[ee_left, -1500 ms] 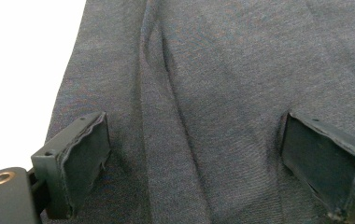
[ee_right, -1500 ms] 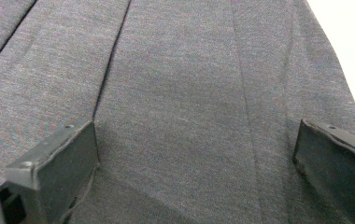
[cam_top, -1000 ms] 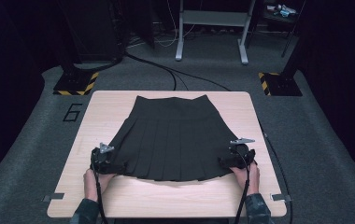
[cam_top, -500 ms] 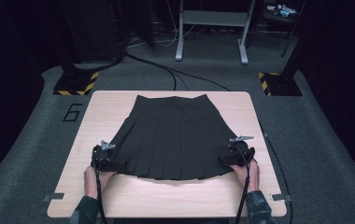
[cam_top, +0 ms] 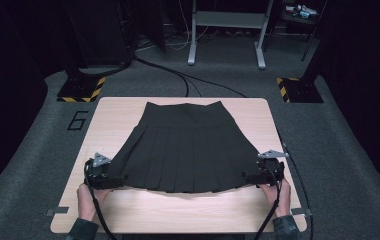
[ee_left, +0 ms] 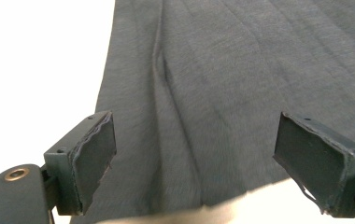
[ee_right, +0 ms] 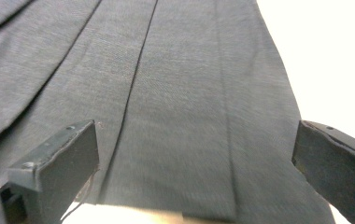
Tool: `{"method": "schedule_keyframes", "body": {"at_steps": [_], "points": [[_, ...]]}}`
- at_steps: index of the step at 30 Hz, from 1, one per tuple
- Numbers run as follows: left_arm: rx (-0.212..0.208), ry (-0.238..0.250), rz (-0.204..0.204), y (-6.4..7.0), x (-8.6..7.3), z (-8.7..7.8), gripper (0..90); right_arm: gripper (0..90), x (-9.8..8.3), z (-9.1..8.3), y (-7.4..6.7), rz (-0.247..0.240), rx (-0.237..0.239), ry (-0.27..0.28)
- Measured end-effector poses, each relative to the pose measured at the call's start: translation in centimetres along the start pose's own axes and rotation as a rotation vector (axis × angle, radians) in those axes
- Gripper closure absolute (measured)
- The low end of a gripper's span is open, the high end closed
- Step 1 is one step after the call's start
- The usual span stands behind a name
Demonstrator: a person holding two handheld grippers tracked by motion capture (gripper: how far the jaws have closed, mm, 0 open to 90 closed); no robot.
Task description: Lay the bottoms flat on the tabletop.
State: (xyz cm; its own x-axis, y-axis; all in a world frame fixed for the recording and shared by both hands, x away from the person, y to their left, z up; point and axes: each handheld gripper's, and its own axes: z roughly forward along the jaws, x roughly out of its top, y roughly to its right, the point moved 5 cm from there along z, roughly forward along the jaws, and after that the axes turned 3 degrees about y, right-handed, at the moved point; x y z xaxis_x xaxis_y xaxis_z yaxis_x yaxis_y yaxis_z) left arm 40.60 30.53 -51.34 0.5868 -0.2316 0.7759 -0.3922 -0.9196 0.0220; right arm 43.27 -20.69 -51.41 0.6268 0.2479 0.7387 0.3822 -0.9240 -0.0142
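Observation:
A dark pleated skirt (cam_top: 188,145) lies flat on the wooden table (cam_top: 113,112), waistband at the far side and hem toward the person. My left gripper (cam_top: 119,179) is at the hem's left corner and my right gripper (cam_top: 250,177) at its right corner, each held by a hand. In the left gripper view the jaws (ee_left: 199,154) stand wide apart over the skirt (ee_left: 222,93), the pads (ee_left: 94,156) touching no cloth. The right gripper view shows the same: the gripper (ee_right: 199,161) gapes over the skirt's pleats (ee_right: 166,93), with nothing pressed between its jaws.
Bare table shows in front of the hem (cam_top: 188,210) and on both sides of the skirt. Cables (cam_top: 178,75) run over the grey floor beyond the table. Black stands with yellow-striped feet (cam_top: 80,90) and a metal frame (cam_top: 228,30) are at the back.
Both grippers have shifted slightly outward and back toward the near edge of the table. The skirt lies as it did.

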Motion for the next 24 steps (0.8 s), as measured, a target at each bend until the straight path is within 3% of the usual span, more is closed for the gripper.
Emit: {"method": "schedule_keyframes", "body": {"at_steps": [2, 7, 12, 15, 18, 19, 21, 24], "points": [[0.019, 0.015, -0.005, -0.3, -0.5, -0.8, 12.1, 0.7, -0.4, -1.0, 0.2, 0.001, -0.017, 0.026], [0.036, -0.011, -0.024, -1.3, -2.9, -2.2, 11.2, 1.6, -2.4, -2.6, 1.1, 0.006, -0.041, 0.049], [0.068, -0.061, -0.051, -2.9, -6.0, -2.3, 10.5, 2.3, -5.4, -2.9, 2.5, 0.044, -0.083, 0.026], [0.085, -0.064, -0.078, -3.8, -7.3, -2.1, 9.5, 1.8, -6.9, -2.6, 3.4, 0.059, -0.094, 0.001], [0.106, -0.029, -0.083, -4.4, -7.9, -1.8, 9.1, 0.0, -8.1, -2.0, 4.1, 0.045, -0.128, -0.028], [0.107, -0.021, -0.076, -4.5, -7.9, -1.7, 9.1, 0.0, -8.3, -1.8, 4.2, 0.075, -0.095, -0.005], [0.114, 0.004, -0.07, -4.7, -7.8, -1.4, 8.6, 0.0, -8.5, -1.8, 4.6, 0.066, -0.097, 0.023], [0.102, -0.002, -0.063, -4.8, -7.6, -1.1, 7.2, 0.0, -8.4, -1.7, 4.7, 0.065, -0.093, 0.024]]}}
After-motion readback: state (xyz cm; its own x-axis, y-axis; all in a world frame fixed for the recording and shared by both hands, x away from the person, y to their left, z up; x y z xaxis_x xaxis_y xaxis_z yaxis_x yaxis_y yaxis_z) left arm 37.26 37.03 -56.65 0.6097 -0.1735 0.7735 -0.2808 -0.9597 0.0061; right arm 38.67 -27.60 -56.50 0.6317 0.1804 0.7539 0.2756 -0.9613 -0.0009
